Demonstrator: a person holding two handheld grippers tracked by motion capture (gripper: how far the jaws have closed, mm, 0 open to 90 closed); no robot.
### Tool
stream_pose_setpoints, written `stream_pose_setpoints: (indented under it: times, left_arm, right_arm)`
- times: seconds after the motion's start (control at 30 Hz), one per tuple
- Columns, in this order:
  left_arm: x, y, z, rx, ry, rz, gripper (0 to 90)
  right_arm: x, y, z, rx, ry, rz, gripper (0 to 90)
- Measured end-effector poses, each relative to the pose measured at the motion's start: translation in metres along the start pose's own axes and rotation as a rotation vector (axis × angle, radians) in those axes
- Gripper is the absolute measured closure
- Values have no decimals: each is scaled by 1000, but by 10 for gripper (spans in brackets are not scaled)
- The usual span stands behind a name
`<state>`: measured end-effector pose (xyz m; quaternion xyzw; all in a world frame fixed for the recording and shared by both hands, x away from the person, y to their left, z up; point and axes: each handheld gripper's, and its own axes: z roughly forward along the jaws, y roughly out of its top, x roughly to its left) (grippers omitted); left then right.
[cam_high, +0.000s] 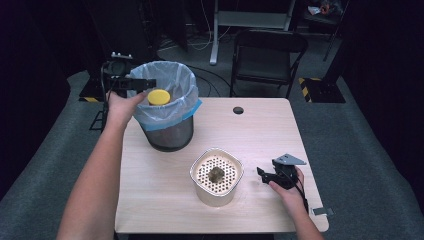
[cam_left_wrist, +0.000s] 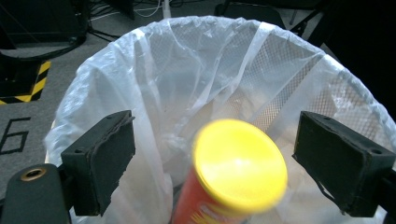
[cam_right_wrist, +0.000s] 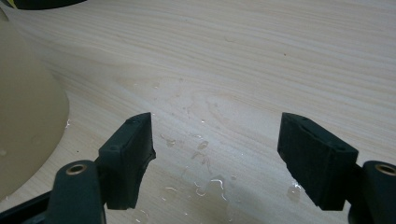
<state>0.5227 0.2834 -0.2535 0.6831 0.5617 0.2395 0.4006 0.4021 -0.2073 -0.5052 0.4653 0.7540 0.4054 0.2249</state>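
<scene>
A red can with a yellow lid (cam_high: 159, 96) stands tilted inside a mesh waste bin (cam_high: 167, 134) lined with a clear bag, at the table's back left. My left gripper (cam_high: 149, 83) hovers over the bin's rim. In the left gripper view the can (cam_left_wrist: 238, 163) is blurred between the wide jaws of the left gripper (cam_left_wrist: 217, 156), with a gap on each side, so the gripper is open. My right gripper (cam_high: 262, 175) rests low at the front right, open and holding nothing. In its own view the right gripper (cam_right_wrist: 215, 149) faces bare wood.
A cream tub (cam_high: 216, 200) with a perforated insert holds a dark lump (cam_high: 216, 174), just left of the right gripper. Water drops (cam_right_wrist: 205, 182) lie on the wooden table (cam_high: 165, 200). A cable hole (cam_high: 238, 110) sits at the back edge. A folding chair (cam_high: 267, 55) stands beyond.
</scene>
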Motion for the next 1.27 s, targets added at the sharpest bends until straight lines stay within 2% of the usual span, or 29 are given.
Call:
stream_pose_setpoints:
  times: [0.17, 0.2, 0.3, 0.33, 0.43, 0.47, 0.5, 0.7, 0.8, 0.83, 0.9, 0.97, 1.0, 1.1, 1.23, 1.27]
  left_arm:
    - [2, -8, -10, -4, -45, 26, 146]
    - [2, -11, -15, -13, -70, 34, 155]
    - [1, -14, -20, -15, -83, 49, 176]
    - [-1, -19, -28, -21, -120, 67, 185]
    - [-3, -24, -36, -31, -144, 78, 215]
    - [-5, -31, -44, -35, -176, 89, 231]
    - [-5, -34, -47, -40, -187, 97, 255]
    - [-7, -53, -60, -52, -194, 119, 319]
    - [-9, -67, -64, -40, -186, 157, 330]
    - [-9, -67, -64, -40, -186, 157, 334]
    - [-8, -81, -66, -38, -201, 165, 334]
    - [-8, -85, -66, -36, -204, 165, 334]
    - [-5, -93, -66, -31, -214, 160, 334]
    - [-3, -102, -65, -29, -211, 159, 330]
    - [4, -132, -60, -29, -199, 168, 302]
    - [4, -132, -60, -29, -199, 168, 288]
  right_arm:
    - [1, 0, 0, -4, -1, 5, 262]
    - [0, 0, -1, -1, -2, 7, 262]
    - [-1, 0, -1, 0, -3, 12, 262]
    - [-1, 0, -2, -1, -6, 12, 262]
    - [-2, -1, -2, 1, -7, 8, 264]
    - [-2, -1, -2, 2, -9, 6, 264]
    - [-2, -1, -2, 2, -11, 6, 264]
    - [-1, -1, -1, 11, -12, 3, 265]
    - [0, -1, -1, 13, -15, -2, 265]
    - [0, -1, -1, 13, -15, -3, 265]
    - [-1, -1, -1, 9, -14, -3, 265]
    - [-1, -2, -1, 11, -15, 2, 265]
    - [-1, -2, -1, 12, -15, -1, 265]
    - [-1, -2, -1, 13, -15, -5, 265]
    - [-2, -2, -1, 11, -20, -7, 265]
    - [-2, -2, -2, 12, -24, -5, 264]
